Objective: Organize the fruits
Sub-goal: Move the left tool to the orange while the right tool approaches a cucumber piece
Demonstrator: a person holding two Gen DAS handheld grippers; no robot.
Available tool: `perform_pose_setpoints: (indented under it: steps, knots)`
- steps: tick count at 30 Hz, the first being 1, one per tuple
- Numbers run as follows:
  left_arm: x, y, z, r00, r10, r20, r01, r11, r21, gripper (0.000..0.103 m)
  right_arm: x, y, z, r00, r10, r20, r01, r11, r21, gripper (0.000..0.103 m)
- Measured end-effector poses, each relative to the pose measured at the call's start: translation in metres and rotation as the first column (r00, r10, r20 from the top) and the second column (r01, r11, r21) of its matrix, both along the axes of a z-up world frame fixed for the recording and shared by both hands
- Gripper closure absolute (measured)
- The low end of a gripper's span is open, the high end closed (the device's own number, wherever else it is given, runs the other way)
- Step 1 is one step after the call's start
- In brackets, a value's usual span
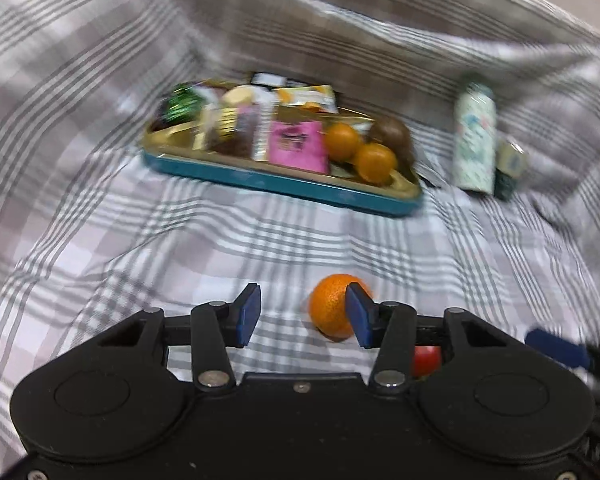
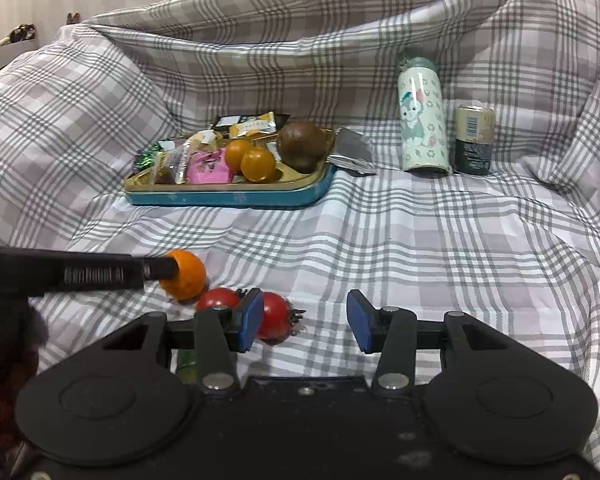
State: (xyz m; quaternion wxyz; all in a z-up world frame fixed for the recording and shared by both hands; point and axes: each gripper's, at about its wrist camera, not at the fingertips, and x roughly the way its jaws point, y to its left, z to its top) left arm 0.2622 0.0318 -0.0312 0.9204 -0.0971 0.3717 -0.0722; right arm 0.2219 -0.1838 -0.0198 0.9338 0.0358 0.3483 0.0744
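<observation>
A: Item one, left gripper?
B: Jaws spread, nothing clenched; round orange mandarin lies on the checked grey-white cloth, lower centre, by its right pad.
A: Right gripper?
B: Released, empty; two red tomatoes by its left pad.
A: Teal-rimmed gold metal tray?
B: Mid-frame, holding two oranges.

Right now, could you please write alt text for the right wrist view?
The open right gripper hovers by two red tomatoes on a plaid cloth; left of them sits an orange. Behind, a blue tray holds fruit and snacks.
</observation>
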Motion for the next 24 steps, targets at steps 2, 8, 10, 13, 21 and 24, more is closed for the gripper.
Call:
perform_pose_setpoints:
  steps: [2,8,10,13,21,24]
  knots:
    - [0.003,0.008,-0.002,0.999,0.038,-0.015,-0.039,0.999,-0.031,0.048,-0.002,0.003,0.0,1.0,0.02,0.004,-0.02,1.0,-0.003,0.055]
    - [0.002,0.017,-0.005,0.997,0.079,-0.025,-0.08,0.996,-0.048,0.048,-0.006,0.012,0.002,0.996,0.087,0.012,-0.087,0.996,-0.002,0.055]
    - [0.0,0.013,-0.005,0.997,0.075,-0.009,-0.075,0.997,-0.019,0.049,-0.008,0.015,0.002,0.994,0.106,0.007,-0.106,0.994,-0.002,0.055]
    - [-0.003,0.007,-0.004,0.999,0.052,0.01,-0.052,0.999,0.01,0.049,-0.009,0.021,0.0,0.991,0.136,-0.007,-0.136,0.991,-0.002,0.055]
    - [-0.002,0.009,-0.004,1.0,0.029,-0.003,-0.029,1.0,-0.009,0.051,-0.009,0.042,-0.009,0.979,0.196,-0.052,-0.198,0.98,-0.03,0.055]
    - [-0.003,0.01,-0.004,0.999,0.035,-0.005,-0.035,0.999,-0.01,0.051,-0.007,0.047,-0.014,0.977,0.205,-0.067,-0.208,0.977,-0.042,0.055]
